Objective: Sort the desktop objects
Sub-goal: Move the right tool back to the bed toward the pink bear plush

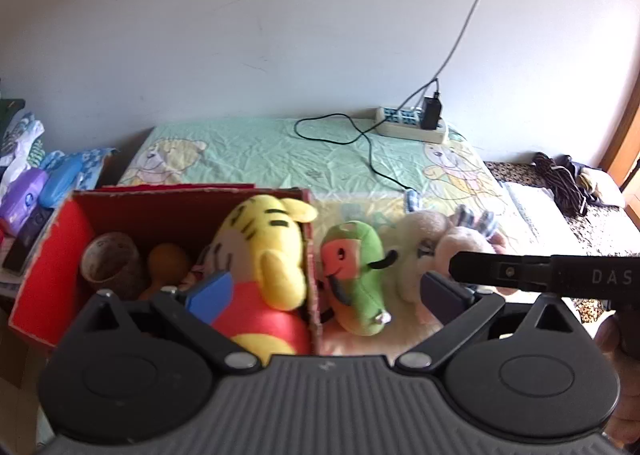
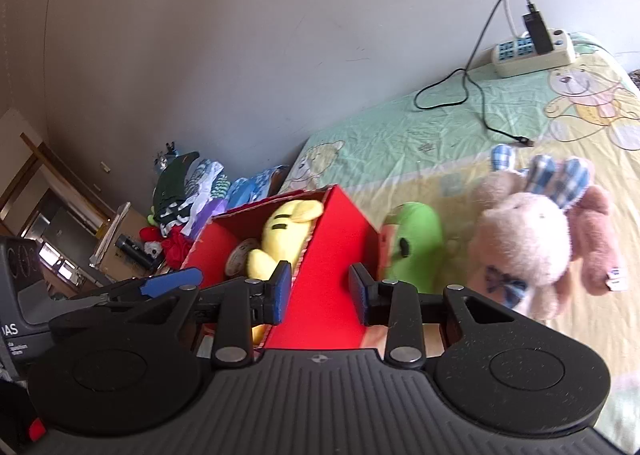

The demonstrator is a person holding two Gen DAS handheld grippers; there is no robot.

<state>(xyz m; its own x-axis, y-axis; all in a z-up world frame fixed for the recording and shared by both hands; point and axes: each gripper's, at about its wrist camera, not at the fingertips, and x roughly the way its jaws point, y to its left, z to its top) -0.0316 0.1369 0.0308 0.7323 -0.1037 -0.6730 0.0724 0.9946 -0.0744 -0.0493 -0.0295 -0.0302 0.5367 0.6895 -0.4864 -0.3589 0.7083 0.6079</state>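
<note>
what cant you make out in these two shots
- Lower body of the yellow bear plush: left wrist view, hidden by the left claw.
- Floor of the red box: right wrist view, blocked by its near wall.
- Pink plush toys: right wrist view, blurred, so the seams between them are unclear.
- Brown cup contents: left wrist view, too dark.

Your red cardboard box [image 1: 60,255] sits open on the bed, holding a yellow bear plush in a red shirt [image 1: 264,263] that leans against its right wall, a brown cup [image 1: 110,259] and an orange round thing [image 1: 166,263]. Just outside that wall lies a green plush with an orange face [image 1: 356,275]; beside it you have a cream and pink plush pile [image 2: 532,247]
</note>
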